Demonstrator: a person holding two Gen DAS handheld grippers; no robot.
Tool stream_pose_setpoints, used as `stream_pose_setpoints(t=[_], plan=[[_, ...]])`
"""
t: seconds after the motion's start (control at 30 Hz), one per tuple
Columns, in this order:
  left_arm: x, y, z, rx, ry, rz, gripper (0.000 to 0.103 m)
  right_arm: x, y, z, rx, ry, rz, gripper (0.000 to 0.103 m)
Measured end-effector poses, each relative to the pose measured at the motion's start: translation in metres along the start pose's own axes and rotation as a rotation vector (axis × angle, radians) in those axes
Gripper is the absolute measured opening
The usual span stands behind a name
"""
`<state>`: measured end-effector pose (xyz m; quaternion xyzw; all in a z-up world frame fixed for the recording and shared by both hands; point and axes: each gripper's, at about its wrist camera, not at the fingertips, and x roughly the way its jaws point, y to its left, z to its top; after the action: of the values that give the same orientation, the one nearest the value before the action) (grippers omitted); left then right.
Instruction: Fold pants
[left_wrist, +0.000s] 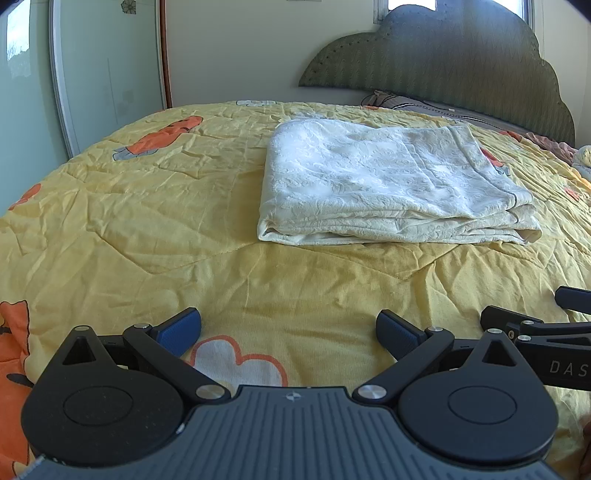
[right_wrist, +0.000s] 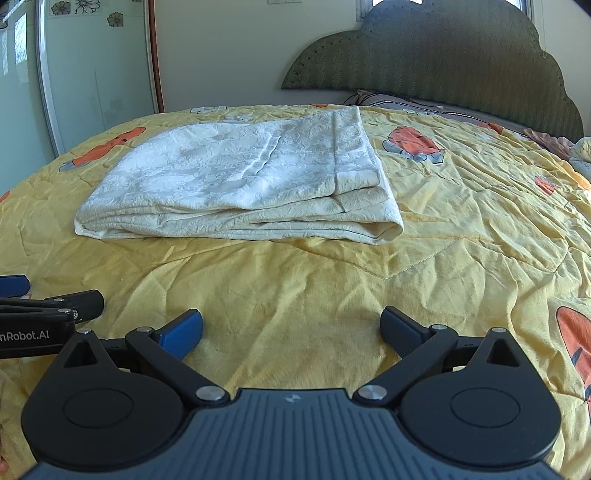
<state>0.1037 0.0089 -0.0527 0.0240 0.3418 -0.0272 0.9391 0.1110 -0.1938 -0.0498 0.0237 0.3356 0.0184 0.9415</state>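
Observation:
Cream white textured pants (left_wrist: 388, 184) lie folded in a flat stack of layers on the yellow quilt, ahead of both grippers; they also show in the right wrist view (right_wrist: 240, 184). My left gripper (left_wrist: 289, 332) is open and empty, low over the quilt, well short of the pants. My right gripper (right_wrist: 291, 332) is open and empty, beside the left one and also short of the pants. The right gripper's fingers (left_wrist: 517, 325) show at the right edge of the left wrist view. The left gripper's fingers (right_wrist: 74, 302) show at the left edge of the right wrist view.
The yellow quilt (left_wrist: 147, 229) with orange cartoon prints covers the bed. A dark green headboard (left_wrist: 461, 55) and pillows (right_wrist: 406, 101) stand at the far side. A pale green wardrobe door (left_wrist: 103, 74) stands far left. Crumpled cloth (right_wrist: 576, 147) lies at the far right.

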Motion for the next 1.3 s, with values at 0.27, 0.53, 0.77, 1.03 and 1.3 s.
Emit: stream_pose_setpoints(t=[0.27, 0.53, 0.77, 1.03, 1.3], plan=[[-0.0006, -0.0004, -0.0010, 0.000, -0.014, -0.002, 0.103, 0.0003, 0.0004, 0.0000, 0.000, 0.000, 0.000, 0.103], [-0.0005, -0.0004, -0.0017, 0.001, -0.014, -0.002, 0.103, 0.0004, 0.0006, 0.0000, 0.001, 0.000, 0.000, 0.103], [-0.0007, -0.0001, -0.0007, 0.001, -0.014, -0.002, 0.103, 0.0004, 0.0007, 0.0000, 0.001, 0.000, 0.000, 0.103], [-0.0008, -0.0005, -0.0014, 0.001, -0.014, -0.001, 0.103, 0.0005, 0.0005, 0.0000, 0.001, 0.000, 0.000, 0.103], [-0.0007, -0.0004, -0.0008, 0.001, -0.014, -0.001, 0.103, 0.0005, 0.0006, 0.0000, 0.001, 0.000, 0.000, 0.103]])
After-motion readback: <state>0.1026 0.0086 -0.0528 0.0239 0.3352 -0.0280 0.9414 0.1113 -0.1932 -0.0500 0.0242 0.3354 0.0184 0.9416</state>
